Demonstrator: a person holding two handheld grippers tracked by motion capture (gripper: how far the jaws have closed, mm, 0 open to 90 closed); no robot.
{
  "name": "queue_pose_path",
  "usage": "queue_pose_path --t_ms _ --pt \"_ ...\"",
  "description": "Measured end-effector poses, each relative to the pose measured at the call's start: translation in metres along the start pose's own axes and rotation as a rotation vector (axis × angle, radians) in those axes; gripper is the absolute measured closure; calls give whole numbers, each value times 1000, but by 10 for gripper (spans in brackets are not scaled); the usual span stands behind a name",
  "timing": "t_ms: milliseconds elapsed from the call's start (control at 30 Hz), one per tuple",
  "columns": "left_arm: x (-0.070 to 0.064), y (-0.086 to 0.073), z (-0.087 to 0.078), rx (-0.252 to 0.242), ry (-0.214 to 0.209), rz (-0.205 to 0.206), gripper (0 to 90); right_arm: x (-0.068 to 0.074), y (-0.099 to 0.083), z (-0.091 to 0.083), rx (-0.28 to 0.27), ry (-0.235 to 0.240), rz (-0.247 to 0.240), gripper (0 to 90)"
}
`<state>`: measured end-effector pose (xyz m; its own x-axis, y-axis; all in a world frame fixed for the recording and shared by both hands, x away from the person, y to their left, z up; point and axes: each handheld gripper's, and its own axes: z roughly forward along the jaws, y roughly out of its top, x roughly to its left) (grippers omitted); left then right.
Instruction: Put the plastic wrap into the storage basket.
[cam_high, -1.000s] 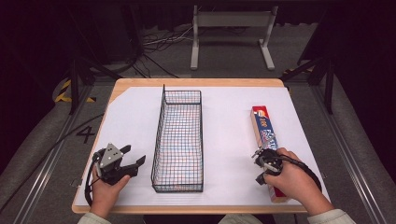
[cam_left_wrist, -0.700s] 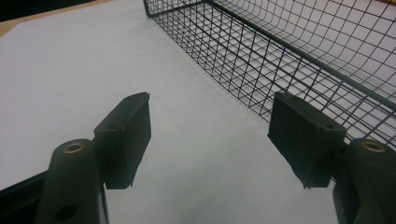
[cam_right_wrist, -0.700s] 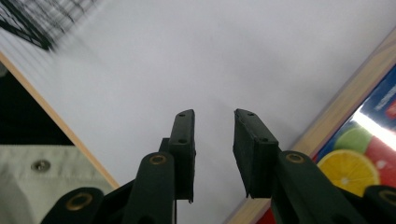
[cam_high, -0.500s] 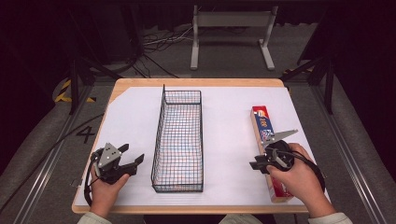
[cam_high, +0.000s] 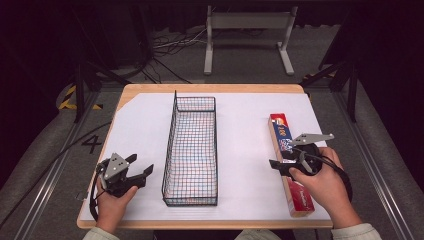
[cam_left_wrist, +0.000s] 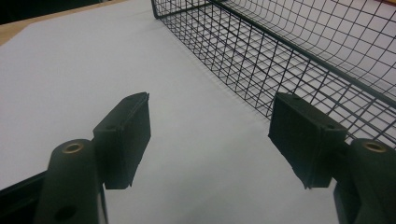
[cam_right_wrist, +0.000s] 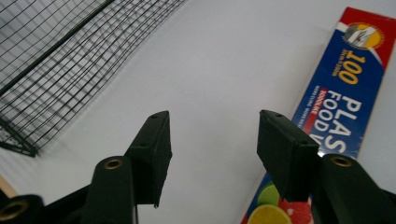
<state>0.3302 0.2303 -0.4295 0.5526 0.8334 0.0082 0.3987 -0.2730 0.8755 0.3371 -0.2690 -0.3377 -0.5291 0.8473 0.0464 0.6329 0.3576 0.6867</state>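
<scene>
A long black wire basket (cam_high: 190, 150) stands empty in the middle of the white-covered table (cam_high: 240, 130). A long blue and red box of plastic food wrap (cam_high: 285, 142) lies to its right, reaching down to the front edge. My right gripper (cam_high: 278, 165) is held over the box's middle, jaws open and pointing left toward the basket. In the right gripper view the gripper (cam_right_wrist: 213, 116) holds nothing, with the box (cam_right_wrist: 345, 93) under its right jaw. My left gripper (cam_high: 141, 165) rests left of the basket, open and empty (cam_left_wrist: 210, 100), with the basket's wall (cam_left_wrist: 303, 51) just beside it.
The wooden table edge (cam_high: 200, 224) runs along the front. Beyond the table's far edge are a white metal stand (cam_high: 247, 30) and cables on the dark floor.
The right hand has turned its gripper, tipping the grey plate up and shifting slightly right over the box. The left gripper, basket and box stay put.
</scene>
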Motion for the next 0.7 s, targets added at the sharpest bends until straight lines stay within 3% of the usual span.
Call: queue_pose_path --t_ms 200,367,700 --pt "0 0 0 -1 0 -5 297 -10 14 0 -30 -52 60 377" --pt "1 -1 -1 -3 0 -8 299 -17 22 5 -19 -91 67 333" --pt "1 -2 -1 3 0 -10 299 -38 35 20 53 -171 115 251"
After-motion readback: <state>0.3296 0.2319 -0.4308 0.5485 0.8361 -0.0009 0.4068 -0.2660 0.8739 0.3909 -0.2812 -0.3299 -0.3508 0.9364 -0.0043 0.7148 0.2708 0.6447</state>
